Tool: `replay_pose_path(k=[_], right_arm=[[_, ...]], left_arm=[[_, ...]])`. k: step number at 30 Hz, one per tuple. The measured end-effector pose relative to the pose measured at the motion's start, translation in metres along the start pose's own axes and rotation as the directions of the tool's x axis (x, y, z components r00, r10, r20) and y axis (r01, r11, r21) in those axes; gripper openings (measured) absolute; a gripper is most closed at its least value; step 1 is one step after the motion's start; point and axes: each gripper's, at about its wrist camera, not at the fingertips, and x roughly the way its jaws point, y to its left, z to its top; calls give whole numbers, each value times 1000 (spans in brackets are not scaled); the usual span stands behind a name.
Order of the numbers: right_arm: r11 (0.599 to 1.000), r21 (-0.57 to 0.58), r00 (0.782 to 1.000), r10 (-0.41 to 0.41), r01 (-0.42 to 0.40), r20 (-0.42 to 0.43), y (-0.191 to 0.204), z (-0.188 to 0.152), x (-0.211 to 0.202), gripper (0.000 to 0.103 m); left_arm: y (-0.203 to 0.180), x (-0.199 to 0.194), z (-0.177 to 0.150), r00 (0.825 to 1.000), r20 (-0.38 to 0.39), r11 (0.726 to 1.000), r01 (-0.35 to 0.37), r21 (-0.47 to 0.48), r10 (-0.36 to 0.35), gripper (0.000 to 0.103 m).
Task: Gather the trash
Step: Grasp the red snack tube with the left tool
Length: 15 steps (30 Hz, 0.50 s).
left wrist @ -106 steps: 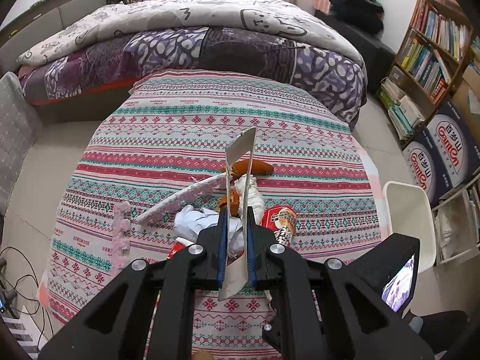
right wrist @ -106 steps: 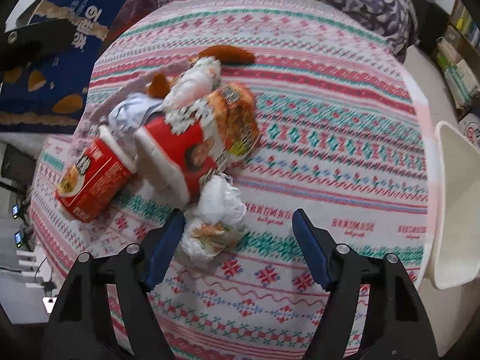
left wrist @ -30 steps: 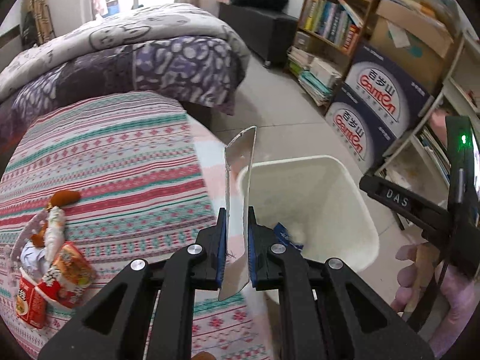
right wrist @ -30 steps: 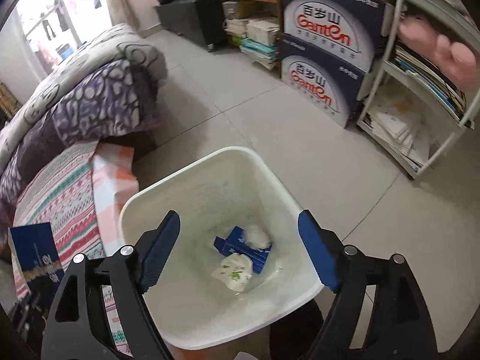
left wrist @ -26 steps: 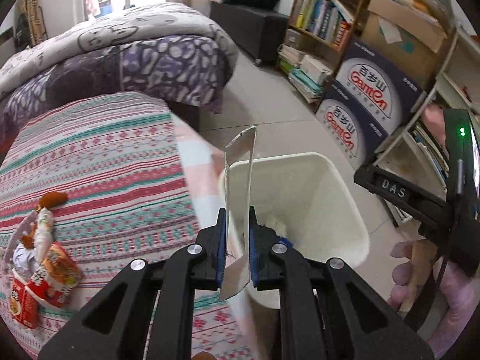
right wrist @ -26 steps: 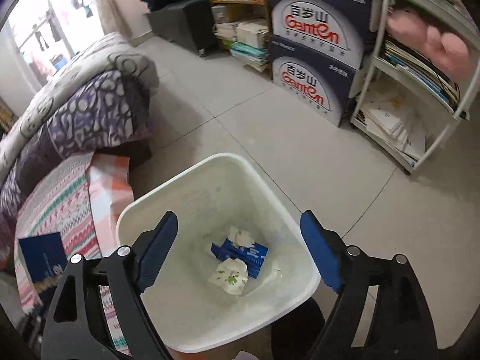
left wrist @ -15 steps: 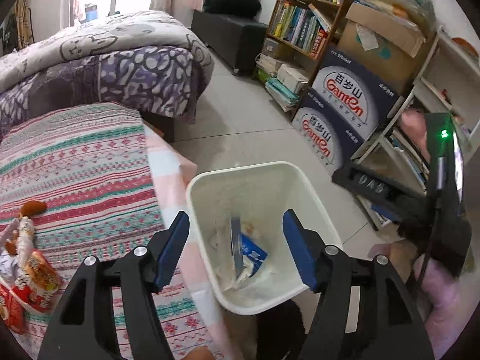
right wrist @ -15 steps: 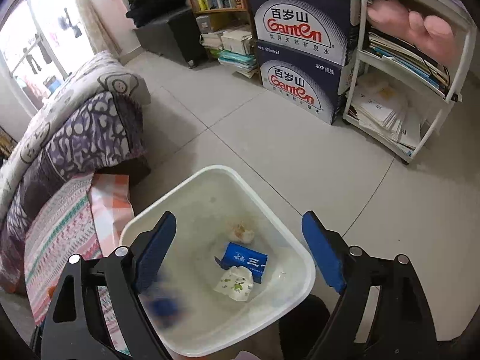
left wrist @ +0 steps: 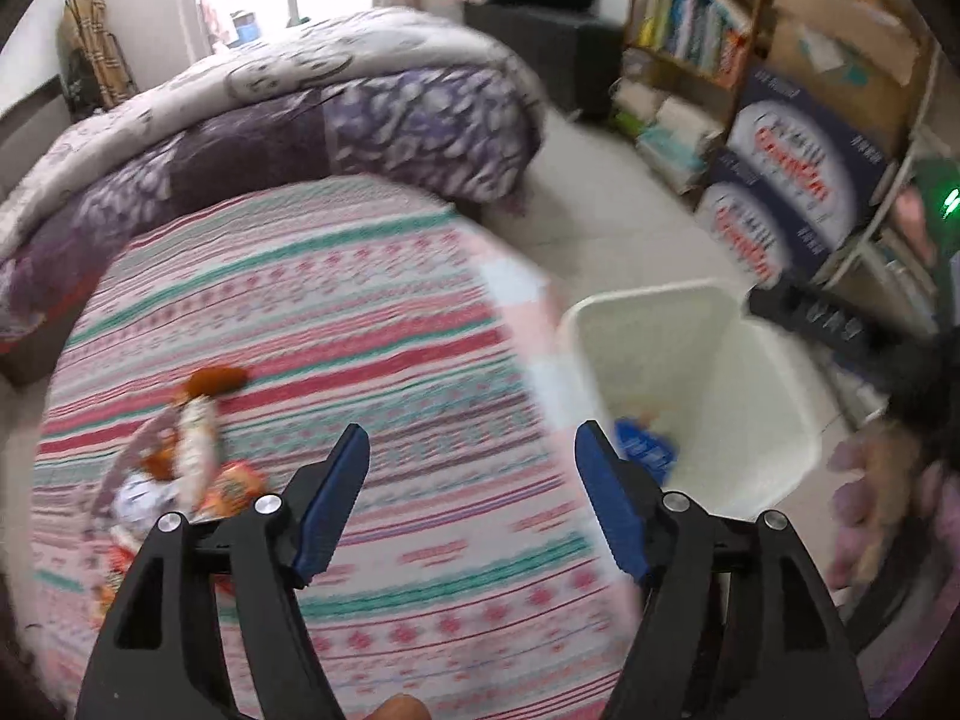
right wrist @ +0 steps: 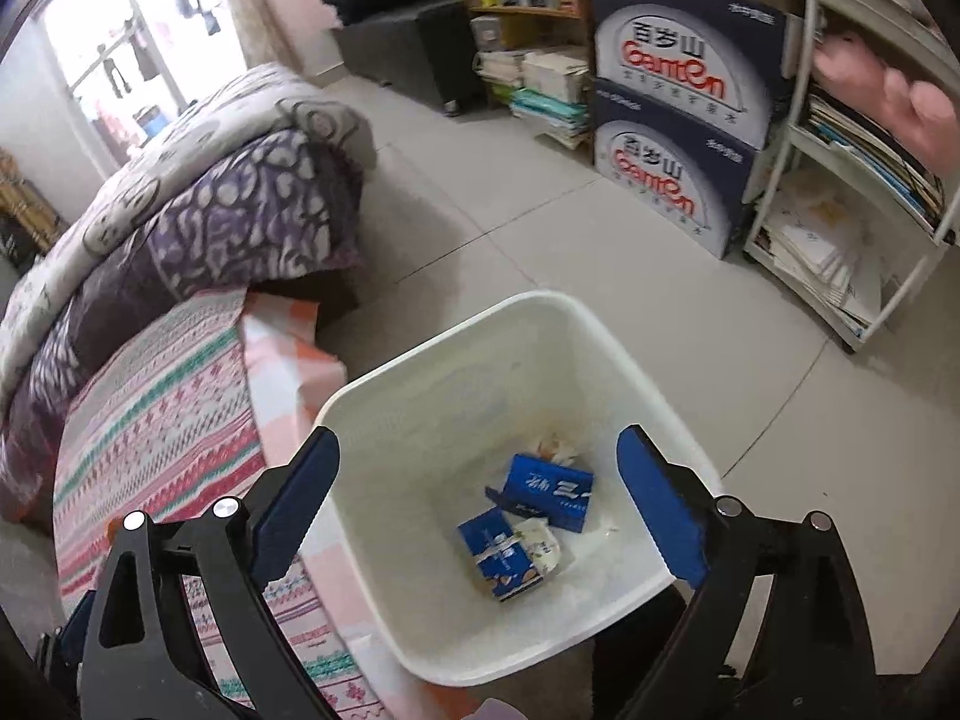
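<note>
A white plastic bin (right wrist: 636, 390) stands on the tiled floor beside the table; blue cartons (right wrist: 549, 489) and crumpled wrappers lie at its bottom. My right gripper (right wrist: 477, 495) hangs above the bin, its jaws opening wide with nothing between them. In the blurred left wrist view my left gripper (left wrist: 471, 495) is over the table's right edge, jaws opening and empty, with the bin (left wrist: 750, 360) to its right. A pile of trash (left wrist: 186, 468), with red cups and orange wrappers, lies on the striped tablecloth (left wrist: 336, 312) at the left.
A bed with a purple and grey quilt (right wrist: 198, 204) stands behind the table. Stacked blue water boxes (right wrist: 678, 114), a bookshelf (right wrist: 522, 6) and a white rack of papers (right wrist: 852, 228) line the right side. A hand (left wrist: 864, 516) shows at the right edge.
The left gripper opened and dropped its flat silvery piece into the bin, then swung left back over the table. The right gripper widened slightly above the bin.
</note>
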Motion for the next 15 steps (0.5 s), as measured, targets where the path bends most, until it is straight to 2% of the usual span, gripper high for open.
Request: replay_pose_path(k=[3, 4, 5, 10, 15], right_arm=[[999, -31, 999, 22, -22, -25, 16, -6, 3, 91], [999, -45, 999, 27, -28, -32, 23, -9, 3, 91], [998, -58, 999, 32, -34, -38, 28, -11, 4, 91], [990, -125, 996, 63, -70, -60, 57, -23, 3, 91], [979, -192, 997, 58, -68, -56, 78, -33, 2, 92]], left_arm=[[23, 7, -11, 995, -46, 996, -90, 8, 90, 70], [34, 9, -17, 987, -68, 990, -143, 17, 144, 70], [40, 10, -20, 983, -80, 986, -166, 20, 167, 70], [79, 26, -39, 950, -174, 966, -251, 61, 258, 70], [103, 46, -54, 923, -212, 947, -308, 92, 321, 70]])
